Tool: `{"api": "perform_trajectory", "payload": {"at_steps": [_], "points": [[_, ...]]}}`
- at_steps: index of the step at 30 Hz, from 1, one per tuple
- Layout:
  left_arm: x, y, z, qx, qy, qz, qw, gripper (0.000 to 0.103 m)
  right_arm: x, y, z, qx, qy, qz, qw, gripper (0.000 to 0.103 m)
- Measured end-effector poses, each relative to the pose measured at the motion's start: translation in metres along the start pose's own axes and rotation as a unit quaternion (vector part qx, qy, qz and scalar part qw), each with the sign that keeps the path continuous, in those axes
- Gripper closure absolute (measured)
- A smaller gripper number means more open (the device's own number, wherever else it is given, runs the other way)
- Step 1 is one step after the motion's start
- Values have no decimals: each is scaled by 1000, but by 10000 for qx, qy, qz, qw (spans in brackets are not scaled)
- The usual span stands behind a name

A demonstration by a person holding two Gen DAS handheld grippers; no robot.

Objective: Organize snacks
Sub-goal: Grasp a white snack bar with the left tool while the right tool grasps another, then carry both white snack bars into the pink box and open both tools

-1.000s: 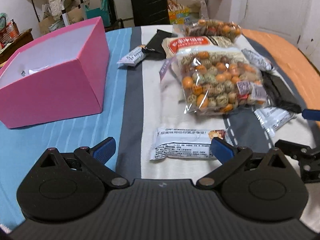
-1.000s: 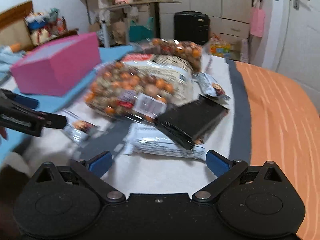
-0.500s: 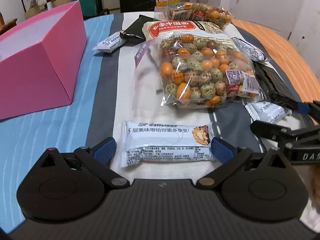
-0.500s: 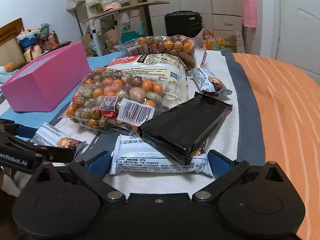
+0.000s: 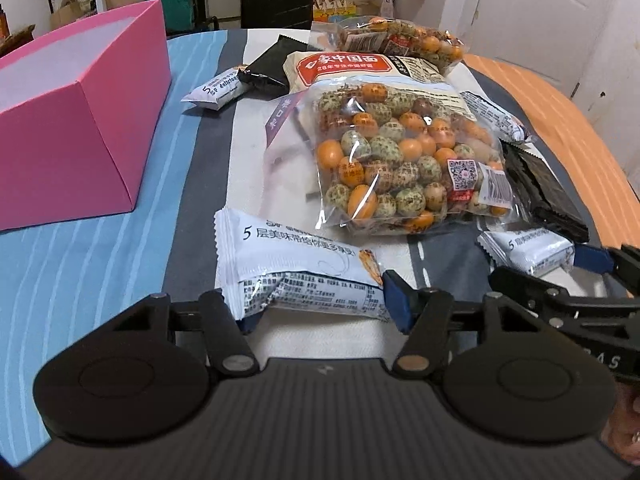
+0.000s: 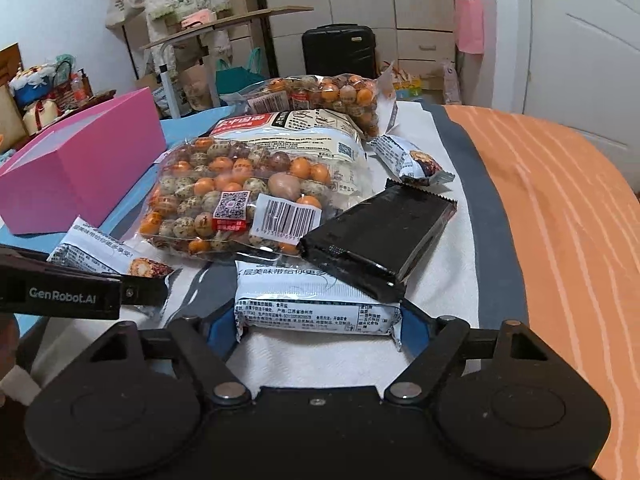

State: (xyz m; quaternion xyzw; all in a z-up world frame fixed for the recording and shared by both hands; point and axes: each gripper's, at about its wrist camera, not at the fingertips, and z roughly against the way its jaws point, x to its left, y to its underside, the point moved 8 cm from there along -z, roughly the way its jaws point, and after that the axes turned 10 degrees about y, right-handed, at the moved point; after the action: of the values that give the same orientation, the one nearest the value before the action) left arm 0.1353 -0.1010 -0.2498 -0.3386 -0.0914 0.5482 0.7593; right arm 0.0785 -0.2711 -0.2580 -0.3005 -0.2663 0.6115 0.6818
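On the striped bedspread point(image 5: 120, 264), both grippers sit low over a heap of snacks. Left gripper point(image 5: 316, 304): jaws closed in on a white wafer packet point(image 5: 296, 272), blue pads at both ends, wrapper buckled and tilted up at its left. Right gripper point(image 6: 318, 322): jaws likewise pinching a second white packet point(image 6: 316, 300), whose far half lies under a black packet point(image 6: 380, 232).

Left view only: pink box point(image 5: 76, 120) with its open top facing away, standing left of the heap, well apart; another white packet point(image 5: 216, 90) touching a second black packet point(image 5: 272, 68) at the far end.

Right view only: barcode on the clear bag of orange and speckled nuts point(image 6: 236, 196), a second nut bag point(image 6: 332, 96) behind it, a black suitcase point(image 6: 340, 52) against the cabinets.

Each view catches the other gripper's arm at its edge.
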Motion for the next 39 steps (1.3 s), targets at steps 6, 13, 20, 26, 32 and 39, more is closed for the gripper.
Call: {"api": "perform_trajectory", "payload": {"at_steps": [6,13,20,26,32,39], "points": [[0,1,9,66,22,-9,10000,66,14,5,16,165,-140,0,9998,20],[8,3,26,2,236,268,9994,77,37,9,35,138,-489,252,9984,20],[10,0,47,-36,368,383,9986,82,47,1,48,13,-662,494,9966,20],[20,1,42,-8,577,721,9957,83,46,-5,50,-28,-655,595,9961,20],[15,-1,53,105,628,687,9956,83,46,-8,54,72,-715,712,9949,20],[19,7,71,789,412,661,9938,83,61,-15,67,341,-1008,1099,9882,20]]}}
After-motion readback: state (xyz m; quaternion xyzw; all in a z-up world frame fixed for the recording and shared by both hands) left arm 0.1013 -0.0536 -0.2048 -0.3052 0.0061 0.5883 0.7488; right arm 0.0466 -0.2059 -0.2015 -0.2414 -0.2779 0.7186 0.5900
